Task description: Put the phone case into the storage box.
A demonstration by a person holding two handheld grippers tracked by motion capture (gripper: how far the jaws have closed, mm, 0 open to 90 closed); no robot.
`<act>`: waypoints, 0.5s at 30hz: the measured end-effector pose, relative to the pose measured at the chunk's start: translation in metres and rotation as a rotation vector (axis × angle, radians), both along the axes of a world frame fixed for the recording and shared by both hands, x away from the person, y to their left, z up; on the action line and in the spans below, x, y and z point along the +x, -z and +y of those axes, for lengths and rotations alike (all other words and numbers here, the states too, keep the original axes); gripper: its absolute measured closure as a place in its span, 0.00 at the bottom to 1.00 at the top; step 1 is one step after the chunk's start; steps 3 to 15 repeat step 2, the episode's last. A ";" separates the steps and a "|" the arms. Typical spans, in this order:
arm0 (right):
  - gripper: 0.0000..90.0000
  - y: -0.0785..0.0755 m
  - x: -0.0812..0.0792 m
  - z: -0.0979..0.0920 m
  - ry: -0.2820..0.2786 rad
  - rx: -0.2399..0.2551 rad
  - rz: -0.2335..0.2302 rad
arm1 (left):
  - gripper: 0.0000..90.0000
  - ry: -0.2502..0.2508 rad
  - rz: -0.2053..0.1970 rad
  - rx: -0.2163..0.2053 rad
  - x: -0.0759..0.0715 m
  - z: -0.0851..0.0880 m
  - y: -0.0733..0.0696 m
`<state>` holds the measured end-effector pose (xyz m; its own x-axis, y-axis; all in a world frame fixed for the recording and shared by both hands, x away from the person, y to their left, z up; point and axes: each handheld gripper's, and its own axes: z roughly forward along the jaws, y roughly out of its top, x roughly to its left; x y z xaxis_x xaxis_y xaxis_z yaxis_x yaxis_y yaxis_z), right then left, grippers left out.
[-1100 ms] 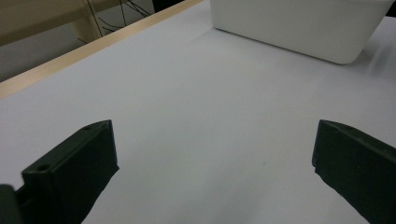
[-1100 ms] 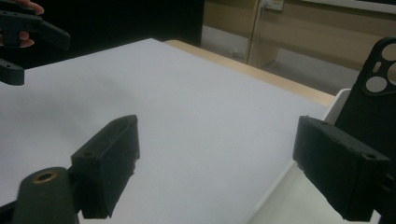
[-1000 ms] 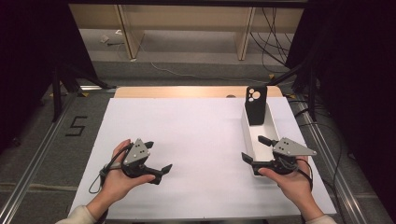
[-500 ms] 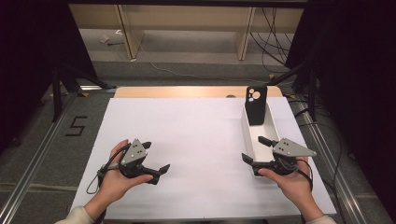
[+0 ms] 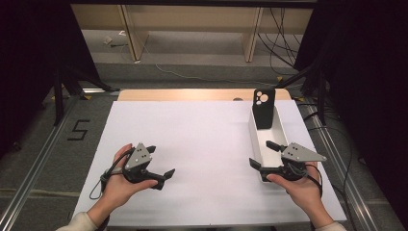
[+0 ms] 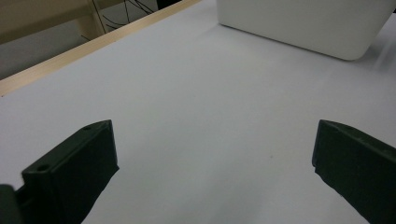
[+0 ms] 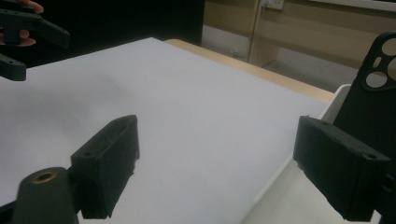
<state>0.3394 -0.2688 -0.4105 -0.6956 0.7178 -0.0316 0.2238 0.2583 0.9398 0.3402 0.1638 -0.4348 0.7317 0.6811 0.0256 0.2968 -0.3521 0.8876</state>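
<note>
A phone case (image 5: 264, 108) stands in the far end of a bin (image 5: 256, 144) on the counter's (image 5: 202, 139) right side.

Left tongs (image 5: 161, 166) open, right tongs (image 5: 262, 154) open

Even overhead light brightens the white bench (image 5: 202, 144) — surroundings fall dark; shadows are faint, and both gripper views look soft, slightly blurred.
</note>
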 end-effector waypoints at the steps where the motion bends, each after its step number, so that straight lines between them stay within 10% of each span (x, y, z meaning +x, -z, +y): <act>1: 0.17 0.000 0.000 0.000 0.002 -0.002 -0.001 | 0.00 0.001 0.000 0.000 0.000 0.000 0.000; 15: 0.17 -0.001 0.000 -0.001 0.006 -0.004 -0.003 | 0.00 0.001 0.002 -0.002 0.000 0.000 0.000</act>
